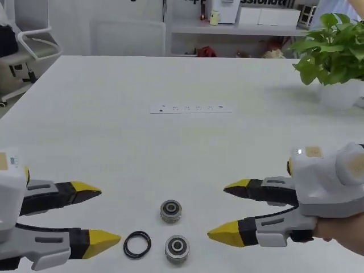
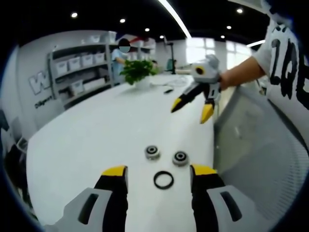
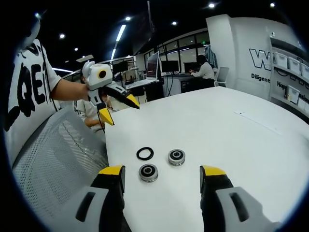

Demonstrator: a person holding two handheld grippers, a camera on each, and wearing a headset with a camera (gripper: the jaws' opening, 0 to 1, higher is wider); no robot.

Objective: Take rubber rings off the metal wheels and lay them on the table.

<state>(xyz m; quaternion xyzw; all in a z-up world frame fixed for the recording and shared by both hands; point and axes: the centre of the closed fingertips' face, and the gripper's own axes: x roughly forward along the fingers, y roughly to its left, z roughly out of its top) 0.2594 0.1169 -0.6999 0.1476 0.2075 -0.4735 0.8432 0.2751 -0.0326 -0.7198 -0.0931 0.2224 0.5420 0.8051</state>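
A black ring [image 1: 137, 244] lies flat on the white surface [image 1: 170, 148] at the bottom edge of the head view. It sits just left of a wheel [image 1: 177, 248], close to it but apart. A second wheel [image 1: 171, 210] sits just above these two, also lying flat.

The left gripper [image 1: 109, 216] comes in from the lower left with its jaws spread and empty, yellow tips toward the ring. The right gripper [image 1: 217, 210], held in a hand [image 1: 341, 233] at the lower right, also has its jaws parted and empty, tips toward the wheels. Bare surface separates each pair of tips from the three parts.

At mid frame a flat socket strip [image 1: 190, 108] is set into the surface. A potted plant [image 1: 333, 45] stands at the upper right. Beyond the far edge are a chair [image 1: 34, 40] at the upper left and a shelf [image 1: 239, 25] of small items along the top.
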